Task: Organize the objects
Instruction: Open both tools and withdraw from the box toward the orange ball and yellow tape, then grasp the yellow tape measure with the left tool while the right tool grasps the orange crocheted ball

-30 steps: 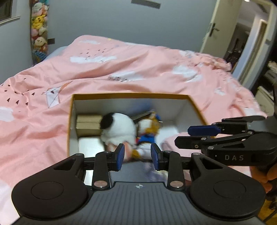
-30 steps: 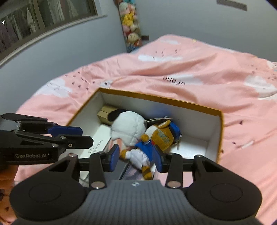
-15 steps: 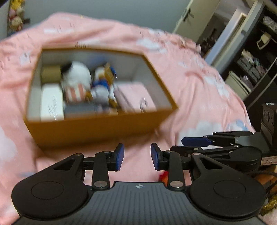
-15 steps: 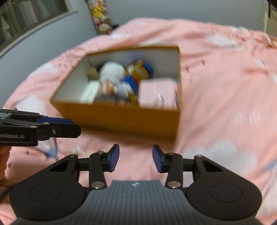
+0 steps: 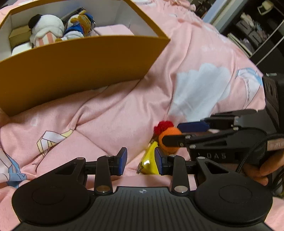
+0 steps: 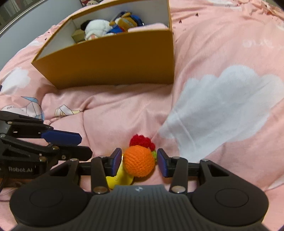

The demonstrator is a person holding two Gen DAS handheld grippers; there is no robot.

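An orange crocheted ball (image 6: 138,163) with a red tuft (image 6: 141,140) lies on the pink duvet, on a yellow piece (image 6: 117,179). My right gripper (image 6: 139,162) is open with its fingers on either side of the ball. The ball also shows in the left wrist view (image 5: 168,140), beside the yellow piece (image 5: 150,163). My left gripper (image 5: 140,160) is open and empty, just left of the toy. A mustard cardboard box (image 6: 113,60) (image 5: 76,67) sits farther up the bed, holding a white plush (image 5: 47,29), a blue and orange plush (image 5: 79,24) and other items.
The pink duvet (image 6: 204,85) with white cloud prints covers the bed. Dark shelving (image 5: 257,30) stands at the right beyond the bed. A grey wall and window sill (image 6: 26,16) lie to the left.
Both grippers have pulled back from over the box and dropped low toward the near duvet. The orange crocheted toy has come into view between the right fingers.
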